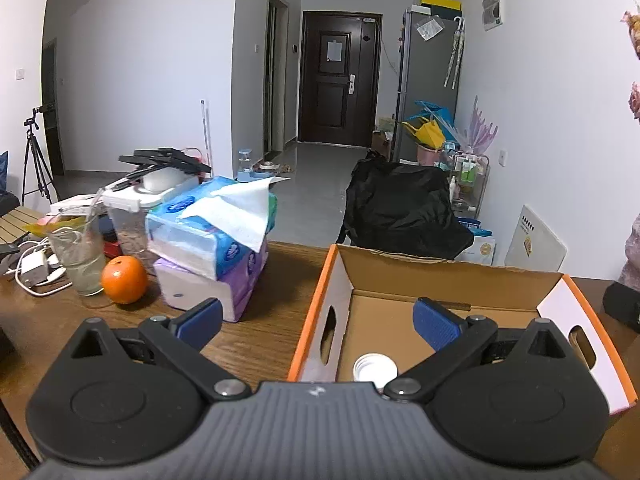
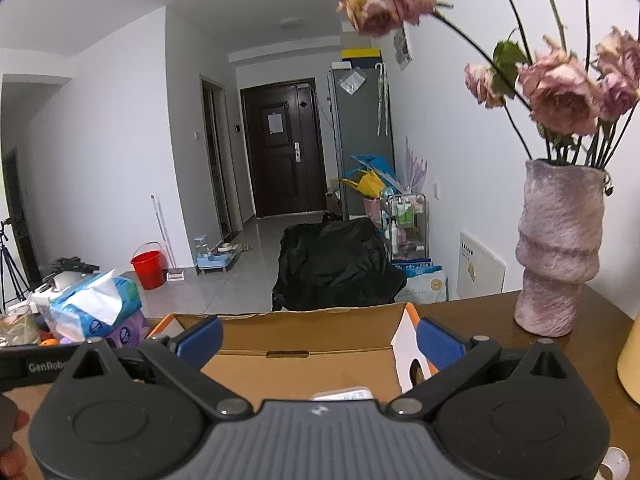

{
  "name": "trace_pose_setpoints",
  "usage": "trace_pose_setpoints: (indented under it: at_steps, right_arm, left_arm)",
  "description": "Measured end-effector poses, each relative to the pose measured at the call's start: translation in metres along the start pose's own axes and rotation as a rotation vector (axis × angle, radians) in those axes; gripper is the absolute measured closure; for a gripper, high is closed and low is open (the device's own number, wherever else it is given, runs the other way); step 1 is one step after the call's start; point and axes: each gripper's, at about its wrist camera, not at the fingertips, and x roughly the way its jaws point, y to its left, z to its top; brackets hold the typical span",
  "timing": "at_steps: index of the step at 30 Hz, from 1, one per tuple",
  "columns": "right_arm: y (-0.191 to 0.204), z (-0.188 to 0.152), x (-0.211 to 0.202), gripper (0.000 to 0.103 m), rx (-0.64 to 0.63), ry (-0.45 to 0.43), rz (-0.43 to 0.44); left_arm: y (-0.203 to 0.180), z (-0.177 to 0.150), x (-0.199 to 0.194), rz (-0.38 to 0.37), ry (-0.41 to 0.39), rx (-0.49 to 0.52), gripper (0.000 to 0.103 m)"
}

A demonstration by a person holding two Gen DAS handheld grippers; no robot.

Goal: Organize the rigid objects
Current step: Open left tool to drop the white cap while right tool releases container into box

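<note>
Left wrist view: the left claw (image 1: 318,316) is spread wide, its blue-padded fingers (image 1: 200,320) well apart with nothing between them. It hangs above the left wall of an open cardboard box (image 1: 452,270) with orange-edged white sides, so that one finger lies over the wooden counter (image 1: 276,276) and the other over the box interior. On the box floor, near the wall closest to the camera, a white round-rimmed item (image 1: 374,368) is partly hidden by the claw body; what it is cannot be told. The box stands toward the far edge of the counter. Toward the left edge lie stacked tissue packs (image 1: 212,236), one sheet pulled up, with an orange (image 1: 124,280) just beside them, a glass (image 1: 80,256), a clear lidded container (image 1: 128,216) and white cables (image 1: 36,268).

Right wrist view: the right claw (image 2: 318,340) is likewise fully spread and holds nothing. It hangs over the same box (image 2: 304,330), one finger just beside the box's right wall. A white flat item (image 2: 344,394) shows on the box floor at the claw body's edge. Near the right edge of the counter (image 2: 480,320), apart from the box, stands a mauve textured vase (image 2: 560,248) holding dried pink roses (image 2: 560,92). Part of a hand (image 2: 12,436) appears at the lower left corner of the view.
</note>
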Motion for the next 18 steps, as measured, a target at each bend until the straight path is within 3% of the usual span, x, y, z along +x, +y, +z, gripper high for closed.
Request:
trace_pose_setpoints:
  at_steps: [18]
  right_arm:
    - [0.012, -0.029, -0.086, 0.0, -0.043, -0.026, 0.011]
  left_arm:
    - [0.022, -0.023, -0.095, -0.01, -0.079, 0.046, 0.0]
